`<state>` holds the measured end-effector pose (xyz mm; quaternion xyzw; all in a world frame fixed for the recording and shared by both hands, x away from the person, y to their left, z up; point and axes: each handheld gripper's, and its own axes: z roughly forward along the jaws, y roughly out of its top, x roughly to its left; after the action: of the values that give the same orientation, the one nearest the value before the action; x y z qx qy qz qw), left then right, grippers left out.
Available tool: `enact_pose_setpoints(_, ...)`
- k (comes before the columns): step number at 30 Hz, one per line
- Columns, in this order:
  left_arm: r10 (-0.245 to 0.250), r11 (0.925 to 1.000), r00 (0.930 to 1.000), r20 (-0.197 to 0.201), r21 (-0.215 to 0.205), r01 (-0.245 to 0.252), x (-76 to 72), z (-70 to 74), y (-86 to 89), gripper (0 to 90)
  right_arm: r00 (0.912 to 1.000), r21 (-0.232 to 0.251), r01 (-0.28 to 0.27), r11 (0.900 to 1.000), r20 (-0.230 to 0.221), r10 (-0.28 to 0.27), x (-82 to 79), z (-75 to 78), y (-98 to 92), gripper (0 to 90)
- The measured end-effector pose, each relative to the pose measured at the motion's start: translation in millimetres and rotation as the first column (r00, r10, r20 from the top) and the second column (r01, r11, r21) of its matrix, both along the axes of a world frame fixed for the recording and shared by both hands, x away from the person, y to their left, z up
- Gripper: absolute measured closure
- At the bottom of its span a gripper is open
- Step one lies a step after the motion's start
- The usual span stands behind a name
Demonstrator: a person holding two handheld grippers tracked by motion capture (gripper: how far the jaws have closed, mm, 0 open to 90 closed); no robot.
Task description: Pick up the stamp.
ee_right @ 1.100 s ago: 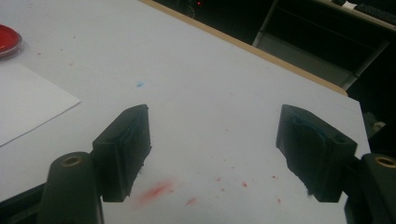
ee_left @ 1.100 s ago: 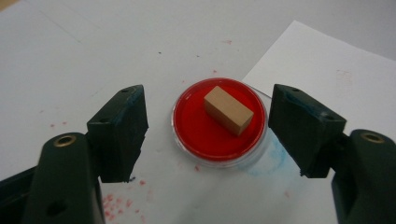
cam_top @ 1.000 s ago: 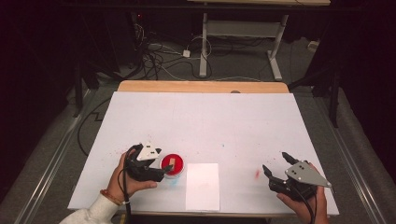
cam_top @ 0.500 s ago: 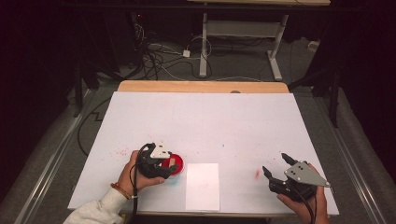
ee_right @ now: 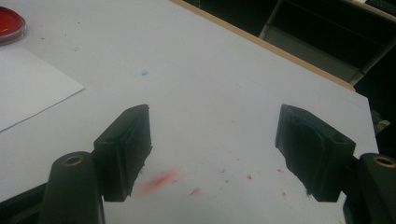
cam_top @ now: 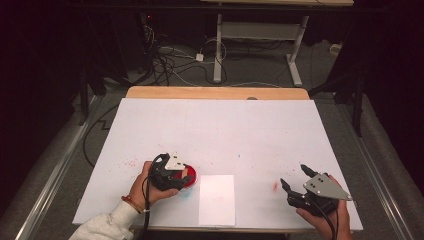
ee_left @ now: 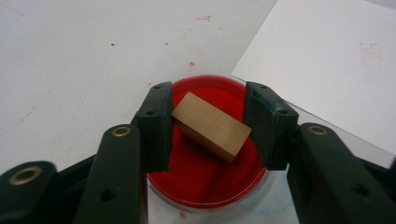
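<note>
A small wooden block [ee_left: 212, 126] lies slantwise on a round red ink dish [ee_left: 205, 182]. My left gripper [ee_left: 210, 119] reaches over the dish, and its jaws have just been closing with the block between them. Both pads now press on the block's corners. In the high view the left gripper [cam_top: 186, 176] sits over the red dish [cam_top: 193, 175] near the table's front left. A white sheet of paper [cam_top: 216, 199] lies just right of the dish. My right gripper [cam_top: 292, 175] rests open at the front right, with nothing between its jaws [ee_right: 212, 135].
A white cover [cam_top: 220, 130] spreads over the table, whose wooden edge [cam_top: 215, 92] shows at the back. A red smear [ee_right: 156, 179] and small red specks mark the cover under the right gripper. Cables and desk legs stand on the floor beyond.
The left gripper has shifted right over the red dish and its jaws have closed onto the wooden block. The right gripper has stayed put.
</note>
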<state>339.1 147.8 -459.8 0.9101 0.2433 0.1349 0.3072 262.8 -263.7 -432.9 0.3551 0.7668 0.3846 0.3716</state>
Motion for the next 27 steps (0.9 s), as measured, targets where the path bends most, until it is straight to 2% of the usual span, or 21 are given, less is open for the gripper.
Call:
enact_pose_setpoints(4, -0.007, 0.9999, 1.0, -0.003, 0.011, 0.008, 0.8, -0.2, -0.3, 52.9, 1.0, 0.002, -0.002, 1.0, -0.002, 0.002, 0.1, -0.1, 0.0, 27.2)
enact_pose_setpoints(9, -0.008, 0.9998, 0.9996, -0.028, -0.016, 0.007, 3.6, -1.8, 3.1, 53.0, 1.0, 0.0, -0.003, 1.0, -0.003, 0.003, -0.3, -0.1, 0.7, 27.3)
enact_pose_setpoints(17, -0.009, 0.9998, 0.9997, -0.024, -0.02, 0.009, 3.2, -1.5, 4.2, 53.2, 1.0, 0.004, -0.004, 1.0, -0.004, 0.004, -0.3, 0.1, 0.4, 27.2)
enact_pose_setpoints(19, -0.007, 1.0, 0.9999, -0.013, -0.005, 0.007, 2.3, 0.1, 4.2, 53.2, 1.0, 0.004, -0.006, 1.0, -0.005, 0.006, -0.1, 0.0, 0.4, 27.2)
enact_pose_setpoints(21, -0.001, 1.0, 1.0, 0.001, -0.006, 0.001, 1.7, 3.4, 6.0, 53.2, 1.0, 0.006, -0.006, 1.0, -0.005, 0.006, 0.1, 0.2, -0.1, 27.2)
enact_pose_setpoints(27, 0.003, 0.9981, 0.9992, 0.039, -0.062, 0.0, -2.6, 25.4, 15.5, 53.2, 1.0, 0.013, -0.003, 1.0, -0.005, 0.003, 0.1, 0.5, -0.5, 27.2)
